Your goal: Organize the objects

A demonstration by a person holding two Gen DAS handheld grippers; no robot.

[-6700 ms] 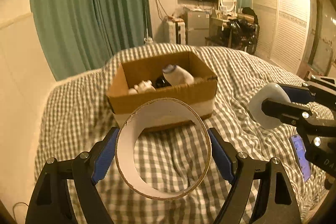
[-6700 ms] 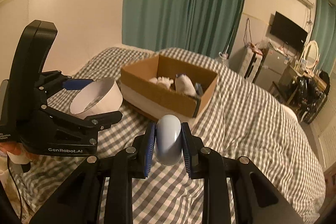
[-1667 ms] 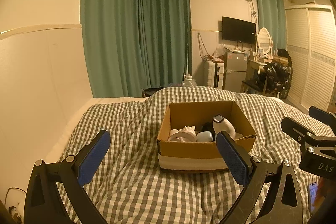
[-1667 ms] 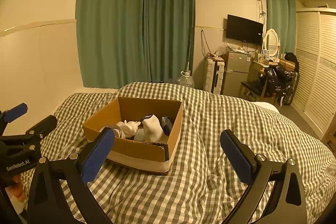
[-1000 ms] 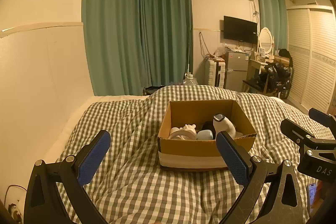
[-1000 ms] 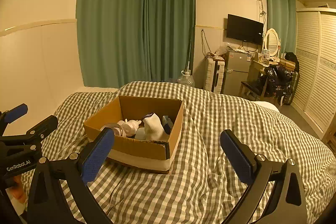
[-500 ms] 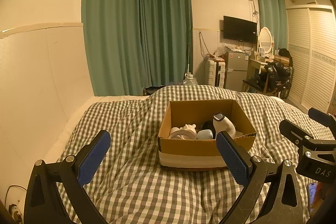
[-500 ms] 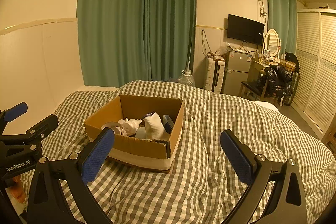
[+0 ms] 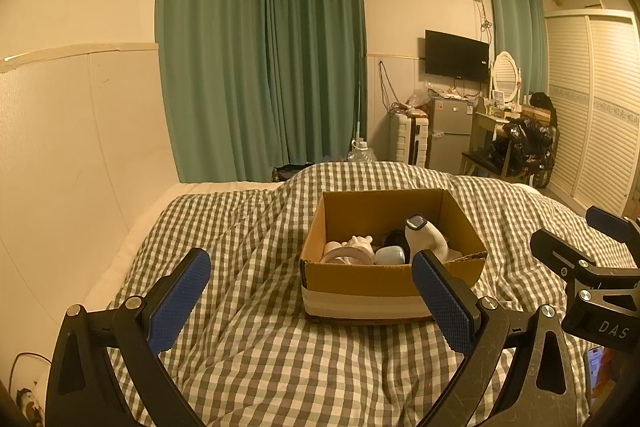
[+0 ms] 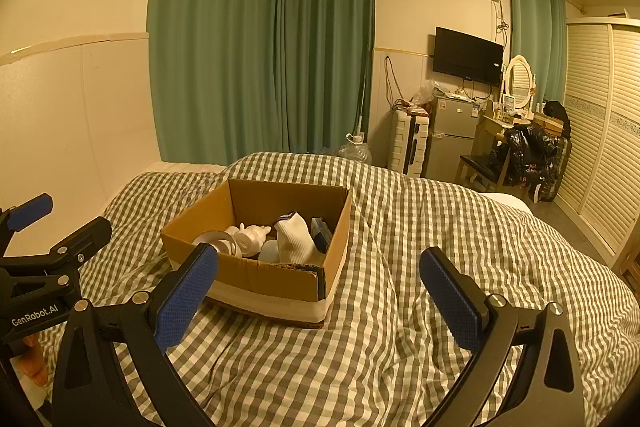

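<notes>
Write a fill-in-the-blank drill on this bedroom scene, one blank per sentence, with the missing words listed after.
1. The cardboard box sits on a bed cover with a ____ pattern.
2. Both the left tool and the right tool are ____ and hold nothing.
3. The white sock lies ____ the box.
4. The curtains behind the bed are ____ in colour.

Missing words: checked; open; inside; green
</notes>
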